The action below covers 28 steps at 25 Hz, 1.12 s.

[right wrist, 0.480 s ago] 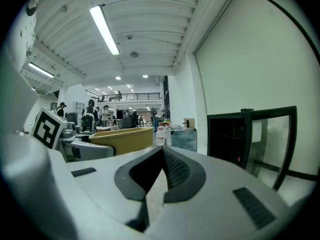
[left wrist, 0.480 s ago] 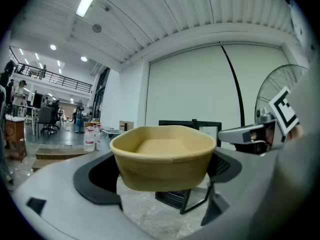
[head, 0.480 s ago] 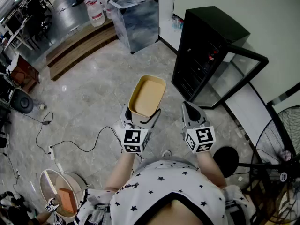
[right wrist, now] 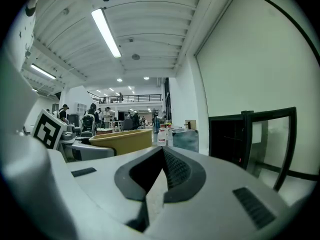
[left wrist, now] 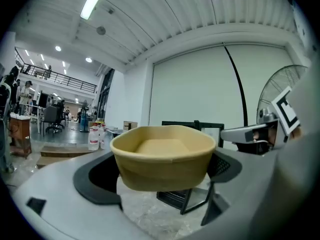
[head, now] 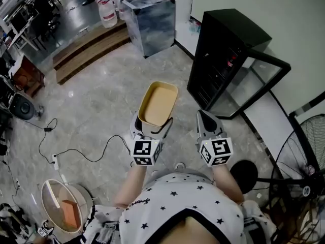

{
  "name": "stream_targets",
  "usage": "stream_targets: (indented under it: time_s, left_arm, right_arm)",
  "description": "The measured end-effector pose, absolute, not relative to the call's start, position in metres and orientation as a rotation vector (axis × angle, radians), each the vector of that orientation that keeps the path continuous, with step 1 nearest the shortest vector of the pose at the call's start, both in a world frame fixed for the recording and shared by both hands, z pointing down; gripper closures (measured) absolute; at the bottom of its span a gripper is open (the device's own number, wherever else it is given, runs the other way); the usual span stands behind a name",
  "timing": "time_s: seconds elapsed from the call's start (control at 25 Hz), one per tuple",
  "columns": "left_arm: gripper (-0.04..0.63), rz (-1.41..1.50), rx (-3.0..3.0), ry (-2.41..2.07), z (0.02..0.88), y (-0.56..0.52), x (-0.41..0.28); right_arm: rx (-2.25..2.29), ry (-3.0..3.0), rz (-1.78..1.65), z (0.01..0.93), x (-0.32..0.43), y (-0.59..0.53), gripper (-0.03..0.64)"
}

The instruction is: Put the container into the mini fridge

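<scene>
The tan, empty, open-topped container (head: 158, 104) sits upright and level, clamped in the left gripper (head: 152, 124). The black mini fridge (head: 223, 44) stands far right, its glass door (head: 256, 88) swung wide open.

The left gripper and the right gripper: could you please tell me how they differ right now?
The left gripper's jaws stand wide apart, clamped on the tan container; the right gripper's jaws are closed together. The left gripper carries its load above the floor, while the right gripper holds nothing. Both point forward, roughly level, side by side.
</scene>
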<state>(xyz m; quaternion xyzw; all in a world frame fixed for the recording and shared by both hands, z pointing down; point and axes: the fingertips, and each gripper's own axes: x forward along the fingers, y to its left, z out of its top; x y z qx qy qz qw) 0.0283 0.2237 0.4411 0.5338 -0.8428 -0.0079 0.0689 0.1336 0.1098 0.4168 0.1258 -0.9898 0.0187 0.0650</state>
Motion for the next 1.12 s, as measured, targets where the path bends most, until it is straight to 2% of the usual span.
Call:
stream_targets:
  time_s: [0.76, 1.12]
  left_arm:
    - [0.057, -0.001, 1.534, -2.565, 0.449, 0.193, 0.038]
    - [0.057, -0.015, 1.612, -2.517, 0.45, 0.151, 0.01]
  right_arm:
    - [0.285, -2.986, 0.087, 0.427, 0.143, 0.077, 0.624]
    - [0.341, -2.98, 0.091, 0.429, 0.114, 0.045, 0.624]
